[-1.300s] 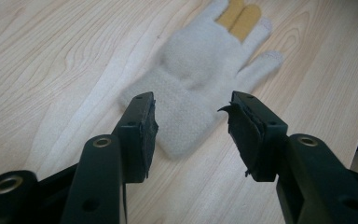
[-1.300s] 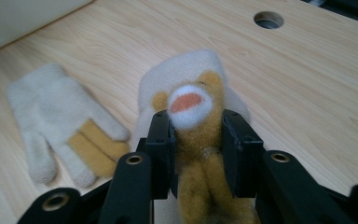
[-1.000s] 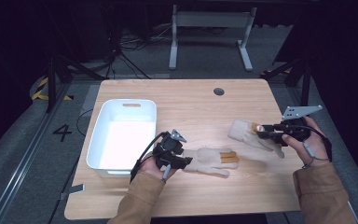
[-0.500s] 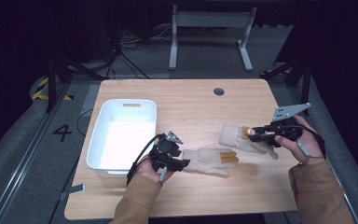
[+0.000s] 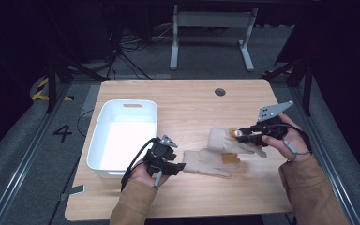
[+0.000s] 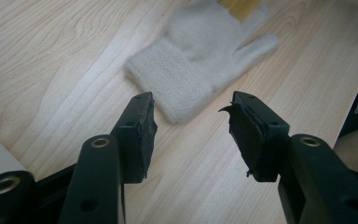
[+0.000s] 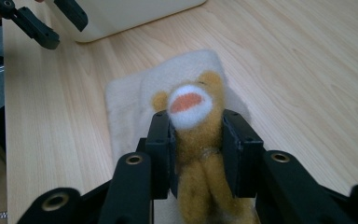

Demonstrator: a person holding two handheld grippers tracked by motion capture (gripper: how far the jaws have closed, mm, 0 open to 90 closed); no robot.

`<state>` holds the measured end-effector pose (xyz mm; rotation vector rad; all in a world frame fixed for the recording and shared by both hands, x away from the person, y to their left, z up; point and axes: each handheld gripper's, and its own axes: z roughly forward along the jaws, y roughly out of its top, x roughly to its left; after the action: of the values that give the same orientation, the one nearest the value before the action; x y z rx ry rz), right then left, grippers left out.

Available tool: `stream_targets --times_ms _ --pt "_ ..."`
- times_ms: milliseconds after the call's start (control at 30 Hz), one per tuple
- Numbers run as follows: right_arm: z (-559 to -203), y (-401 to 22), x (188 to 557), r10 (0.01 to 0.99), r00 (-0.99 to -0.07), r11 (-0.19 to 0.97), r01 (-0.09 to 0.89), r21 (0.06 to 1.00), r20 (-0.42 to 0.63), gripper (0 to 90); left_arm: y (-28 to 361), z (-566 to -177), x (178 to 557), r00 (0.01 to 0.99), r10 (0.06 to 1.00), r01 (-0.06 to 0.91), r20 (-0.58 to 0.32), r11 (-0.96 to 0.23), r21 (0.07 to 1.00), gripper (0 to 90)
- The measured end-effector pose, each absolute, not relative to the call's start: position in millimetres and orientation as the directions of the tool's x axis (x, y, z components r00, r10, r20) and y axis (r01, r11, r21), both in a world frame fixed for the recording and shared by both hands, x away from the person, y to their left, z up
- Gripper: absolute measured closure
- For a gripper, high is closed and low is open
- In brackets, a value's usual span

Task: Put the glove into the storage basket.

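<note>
Gloves near the table's front edge

Your right gripper (image 7: 193, 140) is clamped on the tan, bear-faced part of a cream glove (image 7: 135, 93), which lies toward the table's (image 5: 187, 101) right edge. Your left gripper (image 6: 193, 126) has its jaws apart, empty, pointed at the cuff of a 2nd cream glove (image 6: 200, 60) lying flat just ahead of it, near the middle of the front edge. In the high view the 2 gloves touch or overlap. The white tub (image 5: 122, 110) sits toward the table's left edge.
</note>
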<state>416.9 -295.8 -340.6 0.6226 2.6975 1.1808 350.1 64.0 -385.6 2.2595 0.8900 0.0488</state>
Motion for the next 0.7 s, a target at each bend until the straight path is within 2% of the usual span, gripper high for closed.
stream_targets --times_ms 400,700 --pt "-360.4 -257.1 413.8 0.344 -0.937 0.634 0.278 0.721 0.059 67.1 64.0 -384.8 350.5 0.766 0.61 0.582 -0.204 -0.524 0.622 50.5" --pt "-376.0 -239.9 412.5 0.316 -0.942 0.629 0.296 0.719 0.111 66.7 63.1 -385.4 351.4 0.767 0.608 0.583 -0.205 -0.527 0.618 50.4"
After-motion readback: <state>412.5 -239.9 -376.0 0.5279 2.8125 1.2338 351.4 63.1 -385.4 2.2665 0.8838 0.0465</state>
